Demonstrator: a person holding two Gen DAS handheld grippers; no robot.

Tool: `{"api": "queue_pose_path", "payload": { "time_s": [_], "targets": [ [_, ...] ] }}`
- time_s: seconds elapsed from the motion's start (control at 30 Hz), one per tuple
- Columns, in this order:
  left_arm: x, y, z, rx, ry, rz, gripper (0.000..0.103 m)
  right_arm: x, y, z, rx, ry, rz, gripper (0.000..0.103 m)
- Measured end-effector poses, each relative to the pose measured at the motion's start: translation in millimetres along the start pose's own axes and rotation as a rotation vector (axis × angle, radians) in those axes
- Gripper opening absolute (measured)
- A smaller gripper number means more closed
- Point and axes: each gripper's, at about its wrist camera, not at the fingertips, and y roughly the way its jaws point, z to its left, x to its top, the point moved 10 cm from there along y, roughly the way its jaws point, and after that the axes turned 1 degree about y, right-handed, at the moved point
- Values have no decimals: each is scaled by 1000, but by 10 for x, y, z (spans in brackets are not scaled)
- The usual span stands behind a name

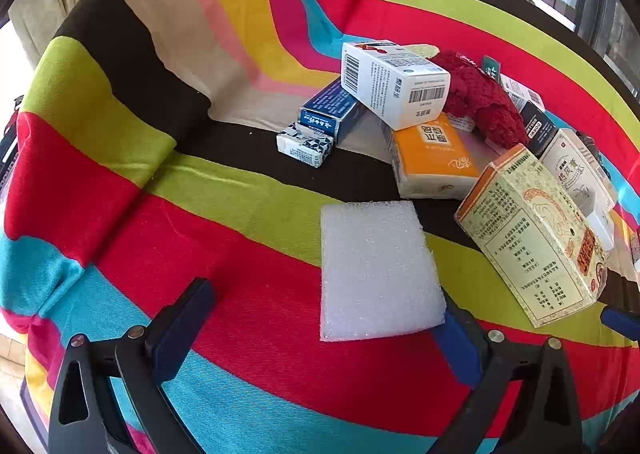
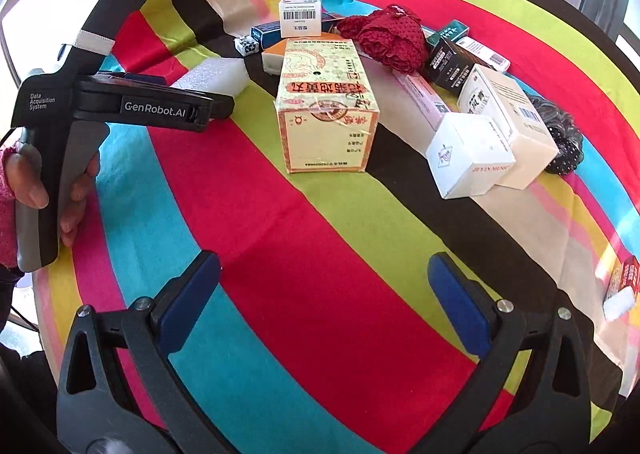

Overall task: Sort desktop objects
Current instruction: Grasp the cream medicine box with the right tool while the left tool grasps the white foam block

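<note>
Boxes lie in a messy heap on a table covered with a striped cloth (image 1: pixel 248 246) in red, green, blue, black and pink. A white foam pad (image 1: pixel 378 272) lies flat on the cloth, apart from the heap and nearest the left gripper (image 1: pixel 324 334). The left gripper has its jaws wide open with nothing in them; the near edge of the foam pad sits between the two fingers, but the pads do not press on it.

Just beside the foam pad stands a big cream box (image 1: pixel 532 234) with red and brown print. Behind it lie an orange pack (image 1: pixel 432 158), a white box with barcodes (image 1: pixel 394 80) leaning on a dark blue box (image 1: pixel 328 112), a small black-and-white patterned pack (image 1: pixel 306 146), and a red knitted cloth (image 1: pixel 480 102).

The right wrist view shows things the left one does not show well: two white boxes (image 2: pixel 472 158) stacked at the right, a black box (image 2: pixel 448 62), a dark spotted cloth (image 2: pixel 564 142) behind them, and a small red and white pack (image 2: pixel 622 286) alone at the far right edge. It also shows a hand (image 2: pixel 36 182) holding the handle of the left gripper.

The right gripper (image 2: pixel 324 286) hangs over bare cloth, well apart from the heap, jaws wide open and holding nothing.

No tray or bin shows in either view.
</note>
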Motion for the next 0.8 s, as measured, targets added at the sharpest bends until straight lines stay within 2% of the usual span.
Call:
{"api": "queue_pose_path", "payload": {
  "time_s": [0.27, 0.3, 0.33, 0.37, 0.4, 0.43, 0.47, 0.5, 0.7, 0.8],
  "targets": [
    [-36, -52, 320, -15, -2, -9, 97, 737, 568, 80, 13, 16, 31, 103],
    [-22, -55, 318, -18, 2, -10, 95, 792, 624, 76, 2, 19, 38, 102],
    [-17, -66, 321, -11, 10, -14, 93, 832, 664, 69, -10, 24, 42, 94],
    [-21, -100, 323, -18, 18, -26, 82, 854, 673, 69, -9, 40, 38, 89],
    [-29, -132, 331, -26, 26, -41, 63, 864, 647, 66, 0, 67, 27, 59],
    [46, -124, 295, -34, 37, -46, 53, 862, 601, 57, 1, 91, 14, 53],
    [97, -98, 316, -49, 38, -52, 30, 829, 564, 36, -32, 94, 11, 53],
    [96, -96, 331, -66, 38, -46, 26, 789, 527, 30, -65, 84, 7, 53],
    [-82, -185, 414, -129, 47, -47, 23, 520, 273, 1, -76, 167, -34, 53],
    [-153, -296, 395, -142, 48, -76, 23, 471, 142, 34, -70, 191, -54, 53]
  ]
}}
